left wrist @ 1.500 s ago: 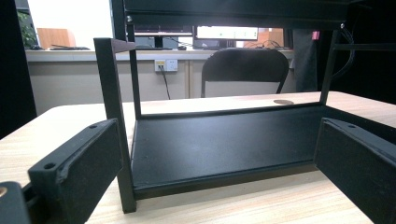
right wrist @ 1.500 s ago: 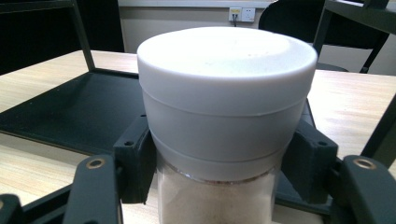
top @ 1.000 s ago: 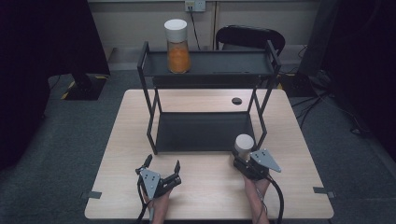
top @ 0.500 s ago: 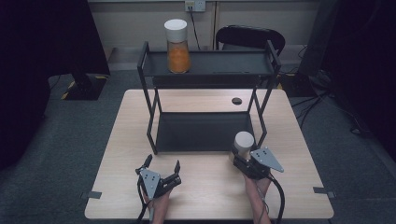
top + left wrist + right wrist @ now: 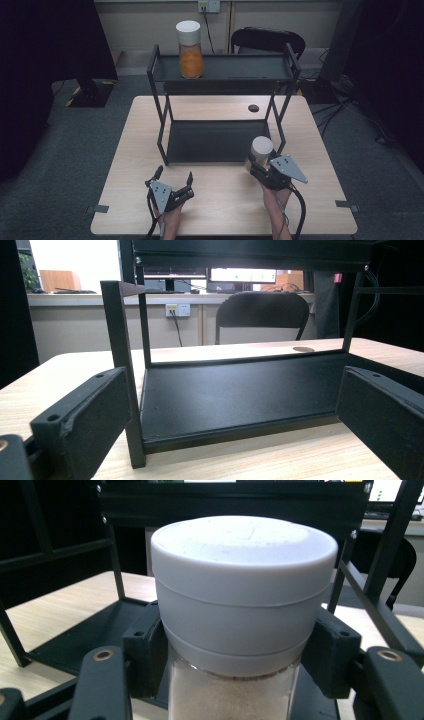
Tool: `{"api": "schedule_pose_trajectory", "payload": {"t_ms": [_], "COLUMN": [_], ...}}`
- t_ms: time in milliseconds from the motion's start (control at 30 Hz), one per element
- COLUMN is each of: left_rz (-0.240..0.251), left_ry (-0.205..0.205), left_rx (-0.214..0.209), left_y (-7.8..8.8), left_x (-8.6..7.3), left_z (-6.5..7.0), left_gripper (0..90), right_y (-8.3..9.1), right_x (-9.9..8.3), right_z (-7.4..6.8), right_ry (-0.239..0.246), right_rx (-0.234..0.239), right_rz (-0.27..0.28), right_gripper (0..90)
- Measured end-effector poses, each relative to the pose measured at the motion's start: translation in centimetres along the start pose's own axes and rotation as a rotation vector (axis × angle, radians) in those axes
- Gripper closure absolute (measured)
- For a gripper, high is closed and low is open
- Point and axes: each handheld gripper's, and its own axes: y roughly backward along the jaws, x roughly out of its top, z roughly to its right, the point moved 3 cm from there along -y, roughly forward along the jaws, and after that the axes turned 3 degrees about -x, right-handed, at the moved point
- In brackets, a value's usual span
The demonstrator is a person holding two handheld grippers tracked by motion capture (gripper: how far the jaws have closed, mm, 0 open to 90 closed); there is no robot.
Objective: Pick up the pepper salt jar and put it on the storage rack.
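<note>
My right gripper (image 5: 258, 161) is shut on a clear jar with a white lid (image 5: 262, 148) and holds it above the table, just in front of the black shelf's right front leg. In the right gripper view the jar (image 5: 244, 610) is upright between the two pads, pale powder showing under the lid. My left gripper (image 5: 174, 176) rests open near the table's front, its jaws pointing at the shelf's lower tray (image 5: 235, 395). A second jar with orange contents (image 5: 189, 50) stands on the shelf's top tier (image 5: 240, 67).
The black two-tier metal shelf (image 5: 160, 117) takes up the table's middle and back. A small dark disc (image 5: 253, 108) lies on the wooden table (image 5: 225, 210) behind the shelf. A black chair (image 5: 267, 40) stands beyond the far edge.
My right gripper has risen a little with the white-lidded jar still in it. The left gripper has not moved.
</note>
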Motion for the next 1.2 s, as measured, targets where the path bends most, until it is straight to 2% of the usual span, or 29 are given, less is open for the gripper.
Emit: {"api": "schedule_pose_trajectory", "payload": {"t_ms": [700, 1200], "left_rz": [-0.001, 0.0], "left_ry": [-0.001, 0.0], "left_rx": [0.0, 0.0], "left_y": [0.0, 0.0], "left_x": [0.0, 0.0], "left_z": [0.0, 0.0], "left_gripper": [0.3, 0.3], "right_y": [-0.2, -0.6], "right_x": [2.2, 4.7], "right_z": [-0.5, -1.1], "right_ry": [-0.009, 0.025], "right_rx": [0.043, 0.061], "right_rz": [0.072, 0.135], "right_gripper": [35.5, 35.5]}}
